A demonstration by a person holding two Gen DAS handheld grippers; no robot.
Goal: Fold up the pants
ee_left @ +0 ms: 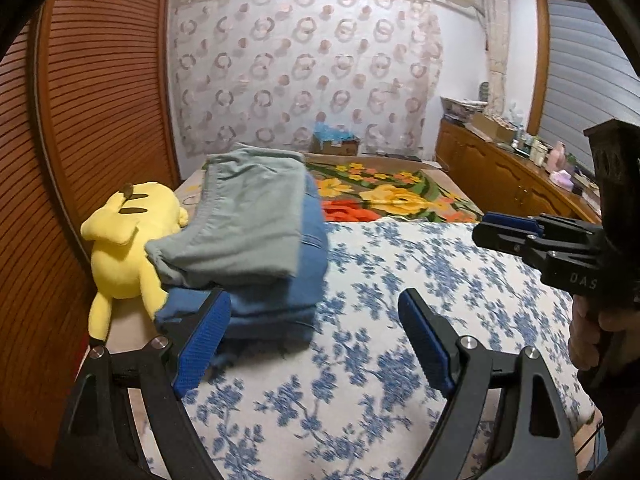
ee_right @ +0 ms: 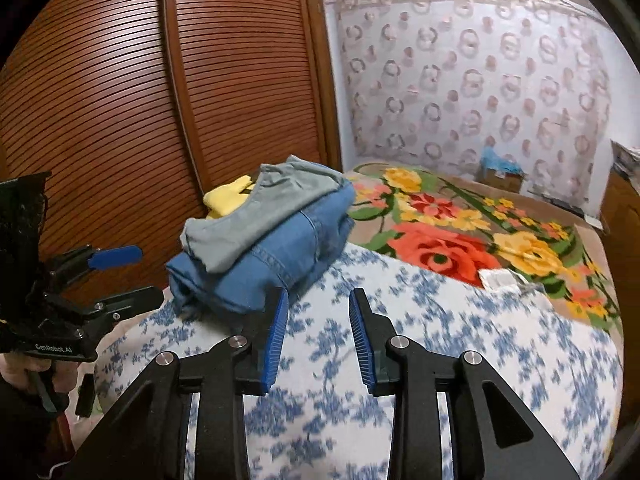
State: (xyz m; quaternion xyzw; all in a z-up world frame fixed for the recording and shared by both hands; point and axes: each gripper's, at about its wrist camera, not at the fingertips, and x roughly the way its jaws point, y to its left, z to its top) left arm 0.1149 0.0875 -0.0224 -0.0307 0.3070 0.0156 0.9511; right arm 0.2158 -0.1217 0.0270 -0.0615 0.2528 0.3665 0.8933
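Denim-blue folded pants (ee_right: 276,264) under grey-green pair (ee_left: 248,220), stacked at bed's left edge beside yellow plush (ee_left: 124,248). Soft, limp, fairly heavy; best pinched at hems. Left gripper (ee_left: 316,336) spread wide, right gripper (ee_right: 318,340) parted, both empty.

free: blue-flowered sheet (ee_left: 400,320) ahead | blocked left: folded pants stack (ee_left: 256,248), plush toy (ee_left: 124,248)

- A yellow plush toy (ee_left: 120,248) with brown stripes lies at the bed's left edge, beside the brown slatted wooden wardrobe door (ee_left: 100,92).
- A white bedspread with a blue flower print (ee_left: 400,320) covers the near bed.
- A blanket with big red and yellow flowers (ee_right: 460,232) lies beyond it.
- A cardboard box (ee_left: 334,145) holding something blue stands against the ring-patterned wall covering (ee_left: 304,64).
- A cluttered wooden sideboard (ee_left: 508,168) lines the right wall.
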